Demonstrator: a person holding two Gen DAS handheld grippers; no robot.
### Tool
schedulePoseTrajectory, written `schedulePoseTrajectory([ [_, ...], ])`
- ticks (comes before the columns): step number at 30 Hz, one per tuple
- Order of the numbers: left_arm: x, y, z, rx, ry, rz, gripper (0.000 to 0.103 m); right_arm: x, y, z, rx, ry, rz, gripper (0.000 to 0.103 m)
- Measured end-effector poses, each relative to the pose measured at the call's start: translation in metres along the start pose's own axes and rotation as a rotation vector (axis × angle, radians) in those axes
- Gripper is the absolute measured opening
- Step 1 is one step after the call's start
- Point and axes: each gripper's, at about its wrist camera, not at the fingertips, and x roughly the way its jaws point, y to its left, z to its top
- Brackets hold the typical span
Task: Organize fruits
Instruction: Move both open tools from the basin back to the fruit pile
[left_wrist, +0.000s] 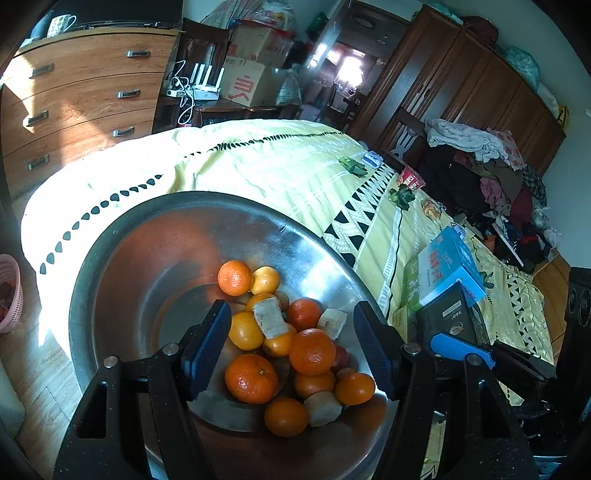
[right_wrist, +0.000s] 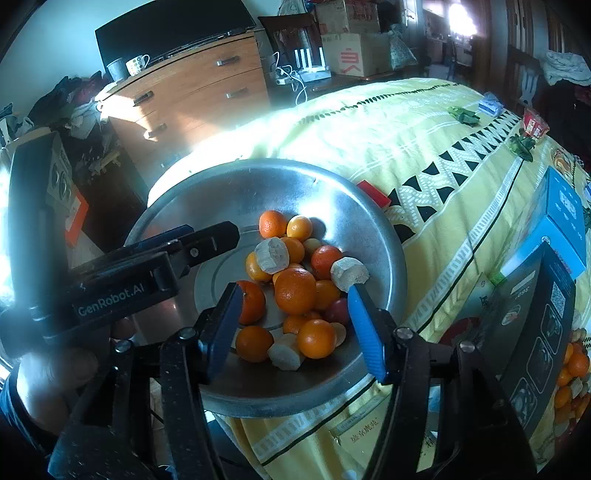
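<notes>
One metal basin (left_wrist: 122, 236) on the yellow bedspread (left_wrist: 280, 162), at the near edge of the bed; all the fruit lies heaped in its bottom, toward the right side.

Oranges (left_wrist: 312, 350): about twelve countable from the left wrist view, some half buried under others, so the count is not exact; the largest sits on top of the heap (right_wrist: 295, 290).
Pale beige cut chunks (left_wrist: 270, 318): three seen in each view; one on top of the heap, one at the right side (right_wrist: 349, 273), one low at the near side (right_wrist: 286, 350).
One dark red fruit (right_wrist: 337, 311) wedged at the right of the heap; kind cannot be told.

Left gripper (left_wrist: 291, 343): jaws stand about halfway apart, above the heap; nothing between the pads, no pad pressing on fruit.
Right gripper (right_wrist: 295, 328): jaws also about halfway apart, framing the near side of the heap; nothing gripped; one blue pad (right_wrist: 365, 332) close by the right beige chunk, contact cannot be told.
From the right wrist view the left gripper reaches in from the left over the basin rim (right_wrist: 177, 254); a hand (right_wrist: 55, 380) shows below it.

Beside the basin on the bedspread: one blue box (left_wrist: 452, 264), one black box (left_wrist: 448, 314) leaning in front of it, one red box (right_wrist: 373, 194) behind the basin rim.
</notes>
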Motion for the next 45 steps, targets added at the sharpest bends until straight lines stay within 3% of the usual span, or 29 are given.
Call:
schedulePoseTrajectory([
  [9, -0.020, -0.048, 0.001, 0.080, -0.025, -0.036, 0.070, -0.039, -0.018, -0.014, 0.025, -0.060, -0.026, 0.066],
  [13, -0.030, -0.088, -0.004, 0.157, -0.041, -0.100, 0.070, -0.070, -0.039, -0.037, 0.055, -0.126, -0.063, 0.066],
  [19, -0.034, -0.191, -0.032, 0.339, -0.033, -0.301, 0.070, -0.114, -0.109, -0.117, 0.210, -0.162, -0.185, 0.066],
  [25, -0.008, -0.287, -0.085, 0.490, 0.083, -0.436, 0.070, -0.138, -0.206, -0.211, 0.435, -0.093, -0.321, 0.066],
  [28, 0.016, -0.308, -0.114, 0.525, 0.164, -0.446, 0.070, -0.153, -0.254, -0.256, 0.562, -0.081, -0.375, 0.065],
  [31, 0.042, -0.325, -0.139, 0.552, 0.242, -0.437, 0.070, -0.164, -0.300, -0.285, 0.672, -0.083, -0.426, 0.058],
  [38, 0.083, -0.355, -0.167, 0.592, 0.326, -0.422, 0.070, -0.157, -0.366, -0.298, 0.706, -0.087, -0.450, 0.042],
  [45, 0.111, -0.378, -0.184, 0.611, 0.374, -0.418, 0.070, -0.142, -0.386, -0.299, 0.705, -0.089, -0.403, 0.044],
])
